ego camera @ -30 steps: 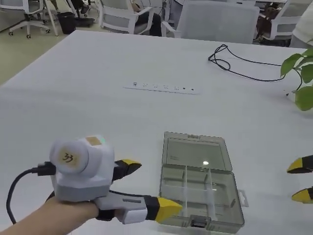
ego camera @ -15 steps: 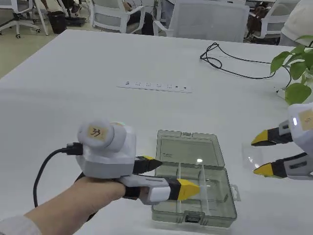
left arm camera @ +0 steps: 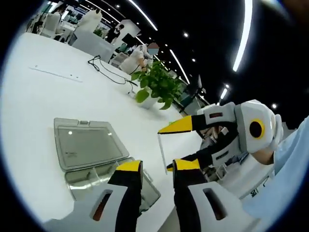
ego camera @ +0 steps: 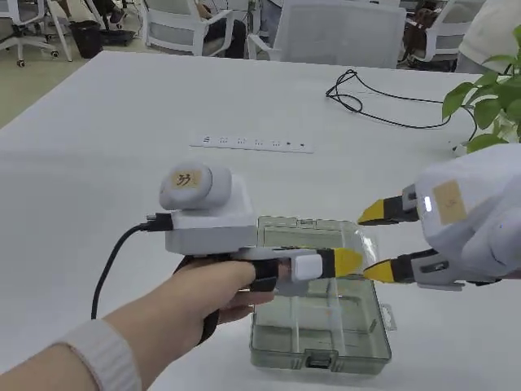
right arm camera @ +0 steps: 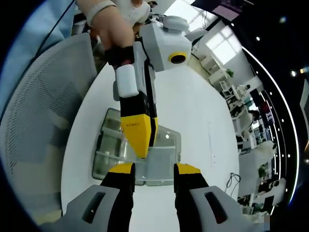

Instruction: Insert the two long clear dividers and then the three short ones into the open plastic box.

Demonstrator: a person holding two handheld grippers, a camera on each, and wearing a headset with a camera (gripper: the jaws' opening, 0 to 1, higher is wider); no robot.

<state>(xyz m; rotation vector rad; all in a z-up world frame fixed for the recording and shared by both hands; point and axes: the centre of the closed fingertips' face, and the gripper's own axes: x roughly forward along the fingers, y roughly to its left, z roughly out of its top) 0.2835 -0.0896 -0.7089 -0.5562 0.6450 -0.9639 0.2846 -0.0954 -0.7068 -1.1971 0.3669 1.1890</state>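
The open smoky plastic box (ego camera: pixel 326 358) lies on the white table with its lid (ego camera: pixel 301 232) folded back, and clear dividers stand in its base. The box also appears in the left gripper view (left arm camera: pixel 91 145) and the right gripper view (right arm camera: pixel 111 145). My right gripper (ego camera: pixel 381 242) hovers above the box's right edge, shut on a short clear divider (left arm camera: pixel 161 150) that spans its yellow tips edge to edge (right arm camera: pixel 161 164). My left gripper (ego camera: pixel 340 261) points right across the box, open with nothing in it. Its tips almost meet the right gripper (left arm camera: pixel 173 147).
A white power strip (ego camera: pixel 252 144) lies in the middle of the table. A black cable (ego camera: pixel 366 98) curls at the far right, beside a green plant (ego camera: pixel 488 106). Office chairs (ego camera: pixel 342 32) line the far edge.
The right gripper has come in from the right, lifting the clear divider off the table beside the box. The left gripper has moved right and up over the box.
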